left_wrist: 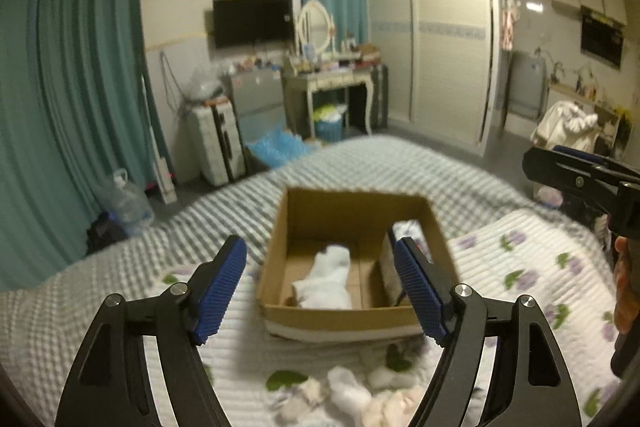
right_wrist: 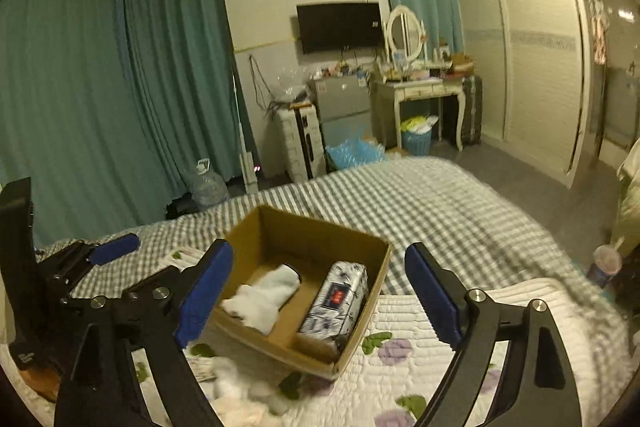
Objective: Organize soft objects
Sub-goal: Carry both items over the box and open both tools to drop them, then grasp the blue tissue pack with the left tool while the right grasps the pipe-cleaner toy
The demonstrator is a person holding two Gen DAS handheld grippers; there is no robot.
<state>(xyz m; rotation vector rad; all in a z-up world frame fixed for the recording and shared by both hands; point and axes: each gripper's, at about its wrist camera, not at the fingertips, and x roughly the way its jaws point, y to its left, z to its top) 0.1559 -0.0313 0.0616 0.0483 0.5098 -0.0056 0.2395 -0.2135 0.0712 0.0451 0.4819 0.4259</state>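
Note:
An open cardboard box [left_wrist: 352, 315] [right_wrist: 362, 323] sits on the bed. Inside lie a white soft cloth [left_wrist: 328, 279] [right_wrist: 262, 297] and a patterned pack [left_wrist: 412, 231] [right_wrist: 340, 297] against its right wall. A heap of white and pale soft items [left_wrist: 352, 395] [right_wrist: 236, 391] lies on the quilt in front of the box. My left gripper [left_wrist: 320, 287] is open and empty, held above the box's near side. My right gripper [right_wrist: 318, 293] is open and empty, above the box. The left gripper also shows in the right wrist view [right_wrist: 100, 255].
The bed has a grey checked blanket [left_wrist: 120, 267] and a white floral quilt [left_wrist: 528, 267] [right_wrist: 420, 347]. Beyond the bed stand a dressing table [left_wrist: 332, 79], a fridge [left_wrist: 256, 95], teal curtains [left_wrist: 80, 87] and a wardrobe [left_wrist: 440, 39]. A water jug [left_wrist: 128, 203] stands on the floor.

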